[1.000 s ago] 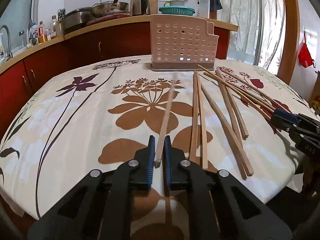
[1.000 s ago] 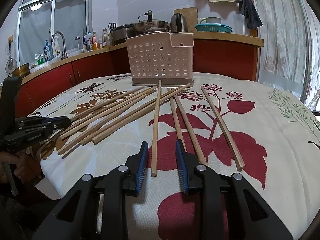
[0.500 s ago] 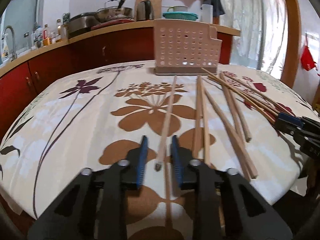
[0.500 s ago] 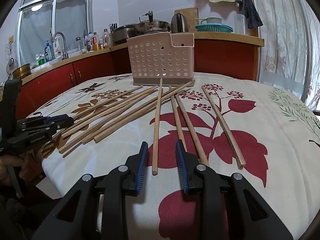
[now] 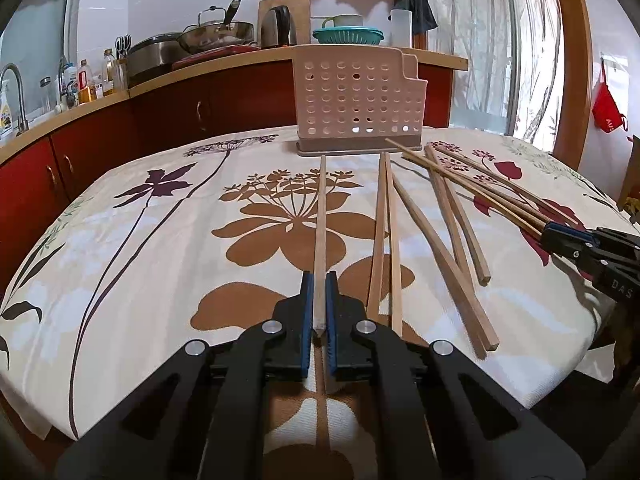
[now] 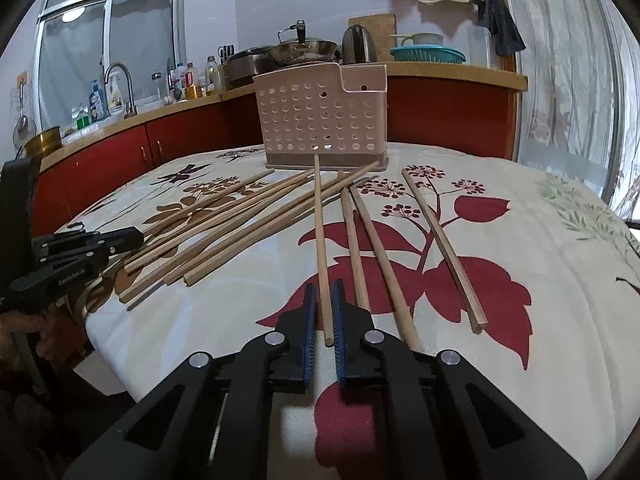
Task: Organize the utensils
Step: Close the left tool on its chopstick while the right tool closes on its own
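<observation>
A long wooden chopstick (image 5: pixel 320 220) lies on the floral tablecloth (image 5: pixel 140 260), pointing at the beige perforated utensil holder (image 5: pixel 356 100). My left gripper (image 5: pixel 319 280) has its jaws closing on the chopstick's near end, blue pads pressed to both sides. In the right wrist view my right gripper (image 6: pixel 325 288) is likewise closing on the near end of another chopstick (image 6: pixel 319 220), which points at the holder (image 6: pixel 320 120). Each gripper also shows low at the other view's edge: the right gripper (image 5: pixel 560 236) and the left gripper (image 6: pixel 132 236).
Several loose chopsticks (image 5: pixel 448 220) lie fanned between the two grippers, with more (image 6: pixel 224 232) at the left and a single one (image 6: pixel 440 240) at the right. Behind the table runs a red kitchen counter (image 5: pixel 240 92) with pots and bottles. The table edge is just below both grippers.
Both grippers went from open around their chopsticks to shut on them. The left one first loosened and the stick settled straight. Neither hand moved.
</observation>
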{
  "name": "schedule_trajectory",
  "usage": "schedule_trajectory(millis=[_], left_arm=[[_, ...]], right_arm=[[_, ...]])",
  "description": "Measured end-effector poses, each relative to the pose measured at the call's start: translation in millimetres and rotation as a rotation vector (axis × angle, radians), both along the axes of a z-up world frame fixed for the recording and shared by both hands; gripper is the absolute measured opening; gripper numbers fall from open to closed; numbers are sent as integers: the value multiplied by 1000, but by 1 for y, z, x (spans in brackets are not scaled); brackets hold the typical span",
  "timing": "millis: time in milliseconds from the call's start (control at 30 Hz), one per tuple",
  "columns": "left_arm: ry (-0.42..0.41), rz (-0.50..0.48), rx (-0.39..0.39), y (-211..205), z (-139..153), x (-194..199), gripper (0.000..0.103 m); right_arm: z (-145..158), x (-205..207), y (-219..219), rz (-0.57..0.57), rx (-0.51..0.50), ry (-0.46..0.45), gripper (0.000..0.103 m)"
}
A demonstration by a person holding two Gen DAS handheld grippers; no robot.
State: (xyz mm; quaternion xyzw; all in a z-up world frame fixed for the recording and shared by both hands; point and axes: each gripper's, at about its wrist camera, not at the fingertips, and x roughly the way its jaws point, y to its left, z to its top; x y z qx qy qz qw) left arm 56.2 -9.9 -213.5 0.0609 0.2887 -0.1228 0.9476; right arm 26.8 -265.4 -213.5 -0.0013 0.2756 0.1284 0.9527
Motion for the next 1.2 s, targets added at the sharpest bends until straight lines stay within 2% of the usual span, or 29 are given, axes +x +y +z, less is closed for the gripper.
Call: schedule_trajectory(millis=[133, 233, 367, 400, 467, 500, 700, 967, 1033, 1067, 1200], left_arm=[[-1, -1, 4, 0, 0, -1, 7], [-2, -1, 3, 0, 1, -1, 7], [-1, -1, 3, 0, 1, -1, 7], [-1, -1, 2, 0, 1, -1, 7], [-5, -2, 2, 1, 2, -2, 7], [-9, -2, 3, 0, 2, -3, 7], [-29, -2, 4, 2, 9, -7, 7], [-79, -3, -7, 3, 33, -15, 7], [-96, -2, -16, 4, 43, -17, 7], [-106, -2, -19, 4, 48, -18, 7], [-159, -5, -38, 5, 70, -24, 7]], right_arm=[[0, -3, 1, 6, -23, 3, 13], [-1, -5, 0, 1, -26, 1, 19], [-2, -6, -4, -14, -13, 6, 19], [-3, -6, -4, -16, -13, 11, 19], [-2, -6, -5, -19, -10, 11, 9], [-1, -6, -5, -16, -5, 13, 8], [6, -10, -5, -16, 5, -4, 7], [38, -21, 0, -12, 5, -98, 6], [49, -23, 1, -12, 3, -128, 5], [56, -24, 2, -10, 4, -145, 1], [77, -28, 2, -13, 13, -201, 1]])
